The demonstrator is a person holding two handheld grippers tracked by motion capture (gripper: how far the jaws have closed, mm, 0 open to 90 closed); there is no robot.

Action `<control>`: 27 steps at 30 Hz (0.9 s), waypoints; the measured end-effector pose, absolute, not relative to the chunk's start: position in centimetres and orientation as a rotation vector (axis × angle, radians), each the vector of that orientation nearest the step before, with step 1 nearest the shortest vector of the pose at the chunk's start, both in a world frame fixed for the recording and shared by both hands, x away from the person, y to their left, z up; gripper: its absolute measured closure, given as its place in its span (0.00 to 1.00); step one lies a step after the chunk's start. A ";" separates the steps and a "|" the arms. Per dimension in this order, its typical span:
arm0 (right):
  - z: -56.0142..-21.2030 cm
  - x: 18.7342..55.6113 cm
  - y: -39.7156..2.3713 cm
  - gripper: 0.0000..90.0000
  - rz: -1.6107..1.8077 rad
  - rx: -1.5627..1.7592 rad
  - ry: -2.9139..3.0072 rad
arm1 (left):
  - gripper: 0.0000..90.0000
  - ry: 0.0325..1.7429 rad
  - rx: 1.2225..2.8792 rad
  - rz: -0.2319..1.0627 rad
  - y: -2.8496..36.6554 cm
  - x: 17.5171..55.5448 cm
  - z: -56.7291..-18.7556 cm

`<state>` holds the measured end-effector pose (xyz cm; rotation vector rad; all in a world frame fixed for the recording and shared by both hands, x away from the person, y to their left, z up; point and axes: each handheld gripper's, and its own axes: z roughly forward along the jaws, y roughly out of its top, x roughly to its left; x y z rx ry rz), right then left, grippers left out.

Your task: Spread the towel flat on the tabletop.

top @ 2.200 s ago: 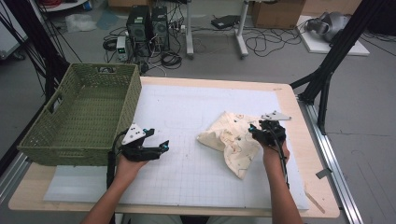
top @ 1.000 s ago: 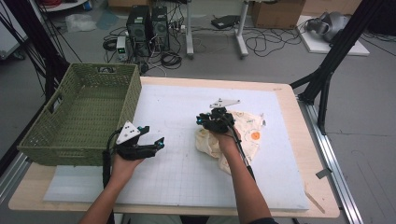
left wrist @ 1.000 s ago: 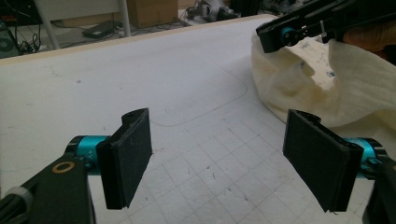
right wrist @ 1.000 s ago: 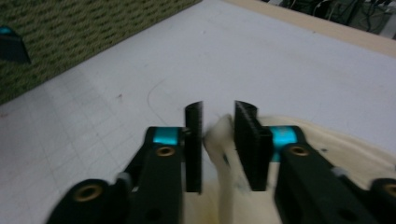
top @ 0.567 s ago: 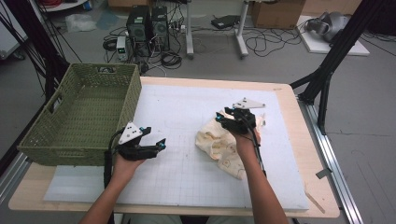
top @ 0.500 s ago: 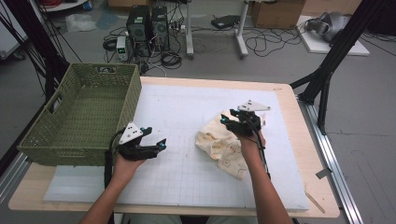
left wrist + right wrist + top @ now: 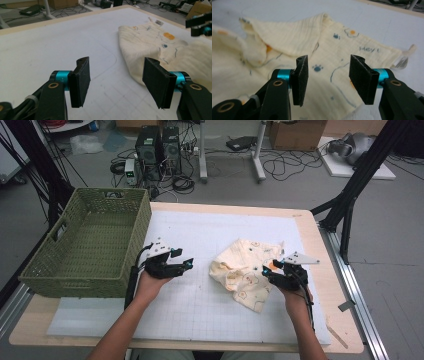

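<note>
Lying crumpled right of the frame's centre, the yellow cloth (image 7: 247,272) rests on the white mat (image 7: 200,305). Right gripper (image 7: 274,272), jaws just widening, hovers released over its right edge. Left gripper (image 7: 184,266), jaws narrowing, grips nothing beside the green basket (image 7: 85,245).

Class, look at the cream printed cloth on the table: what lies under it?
The cream printed cloth lies crumpled on a white gridded mat covering the wooden table. A folded flap hides part of the cloth; anything beneath it is covered.
</note>
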<state>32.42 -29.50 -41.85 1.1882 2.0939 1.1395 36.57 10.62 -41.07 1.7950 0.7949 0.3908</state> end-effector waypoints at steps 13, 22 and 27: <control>-42.2 31.3 -30.5 0.54 1.157 1.154 2.103 | 0.40 0.711 1.957 0.259 2.1 41.0 -40.2; -42.0 31.0 -31.6 0.54 1.181 1.164 2.082 | 0.46 0.651 2.150 0.222 -1.7 42.0 -42.8; -42.0 30.9 -32.0 0.53 1.188 1.170 2.075 | 0.51 0.616 2.242 0.235 -2.5 41.8 -44.0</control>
